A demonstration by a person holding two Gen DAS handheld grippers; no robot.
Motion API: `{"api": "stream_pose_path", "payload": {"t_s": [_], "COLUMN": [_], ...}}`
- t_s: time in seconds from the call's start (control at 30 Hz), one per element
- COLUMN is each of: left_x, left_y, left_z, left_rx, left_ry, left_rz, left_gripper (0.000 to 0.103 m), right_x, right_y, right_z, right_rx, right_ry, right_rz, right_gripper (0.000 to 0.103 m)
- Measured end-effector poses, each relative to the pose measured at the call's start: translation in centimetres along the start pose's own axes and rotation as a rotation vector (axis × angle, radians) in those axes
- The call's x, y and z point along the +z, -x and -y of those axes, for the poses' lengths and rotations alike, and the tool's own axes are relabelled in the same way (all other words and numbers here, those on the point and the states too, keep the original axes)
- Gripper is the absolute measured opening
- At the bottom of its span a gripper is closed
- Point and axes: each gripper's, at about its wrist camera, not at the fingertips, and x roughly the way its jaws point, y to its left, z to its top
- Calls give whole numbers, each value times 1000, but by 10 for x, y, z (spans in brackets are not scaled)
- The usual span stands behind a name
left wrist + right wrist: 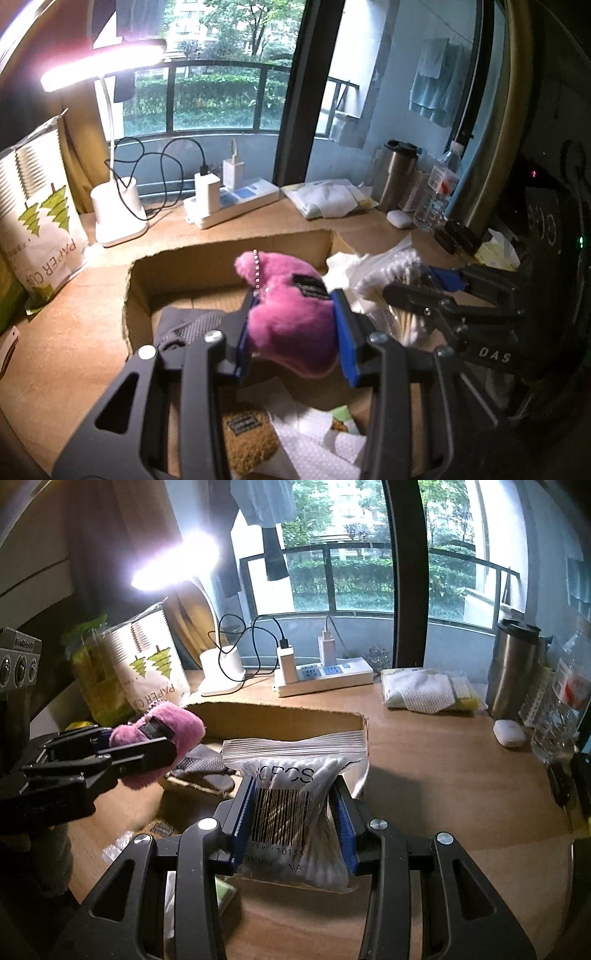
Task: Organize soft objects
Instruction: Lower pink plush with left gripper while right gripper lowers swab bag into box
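Observation:
My left gripper (295,306) is shut on a pink plush toy (291,321) with a bead chain, held above the open cardboard box (229,254). The toy also shows in the right wrist view (162,734). My right gripper (293,786) is shut on a clear zip bag of cotton swabs (291,805), held over the box's right edge; the bag also shows in the left wrist view (388,291). Inside the box lie a dark grey fabric item (188,325), a brown plush (247,439) and white patterned cloth (314,443).
A white desk lamp (118,210), a power strip with chargers (229,203), a paper cup bag (40,225), a packet of cloths (328,199), a steel tumbler (399,173), a water bottle (439,188) and a white earbud case (399,218) stand on the wooden desk (74,332).

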Motion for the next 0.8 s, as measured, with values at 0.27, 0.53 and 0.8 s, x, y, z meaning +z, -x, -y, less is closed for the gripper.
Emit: {"api": "stream_pose_path", "payload": {"t_s": [0.27, 0.53, 0.8], "left_x": [6, 7, 6], "left_y": [-23, -46, -66], "left_z": [-3, -7, -8], "left_rx": [5, 8, 9], "left_ry": [15, 34, 39], "left_rz": [-20, -54, -89], "left_gripper": [39, 40, 40], "right_x": [15, 23, 26], "right_y": [-14, -34, -58], "right_z": [15, 27, 36], "right_rx": [9, 29, 30], "right_ry": [-18, -38, -37], "right_rz": [15, 5, -23], "right_gripper": [43, 43, 43]}}
